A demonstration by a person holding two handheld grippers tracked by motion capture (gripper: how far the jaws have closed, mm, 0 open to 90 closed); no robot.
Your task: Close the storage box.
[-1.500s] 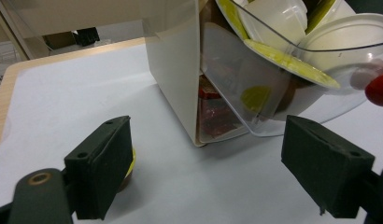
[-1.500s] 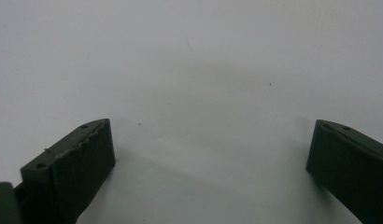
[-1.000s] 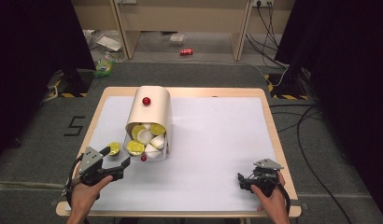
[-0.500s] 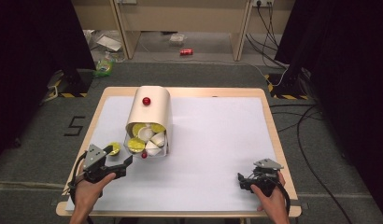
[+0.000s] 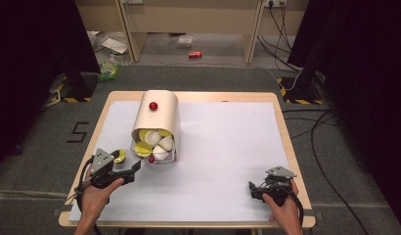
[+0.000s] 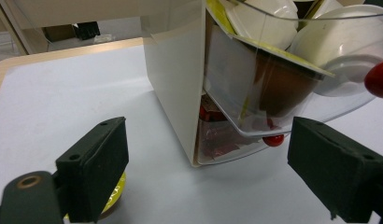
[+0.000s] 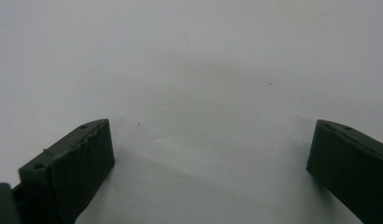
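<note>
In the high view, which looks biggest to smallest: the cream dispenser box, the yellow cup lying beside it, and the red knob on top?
1. Cream dispenser box, by far the largest.
2. Yellow cup, partly hidden behind the left gripper.
3. Red knob, slightly smaller than the cup's visible part; close call.

My left gripper (image 5: 132,166) low at my near left, jaws just opening wide with nothing between them, my right gripper (image 5: 253,188) at near right, jaws spread, empty.

A lab-like recording room is being shown: dark curtains (image 5: 32,63), hazard-taped stands (image 5: 78,85), trailing cables (image 5: 330,132), paper-covered surface (image 5: 228,147).
</note>
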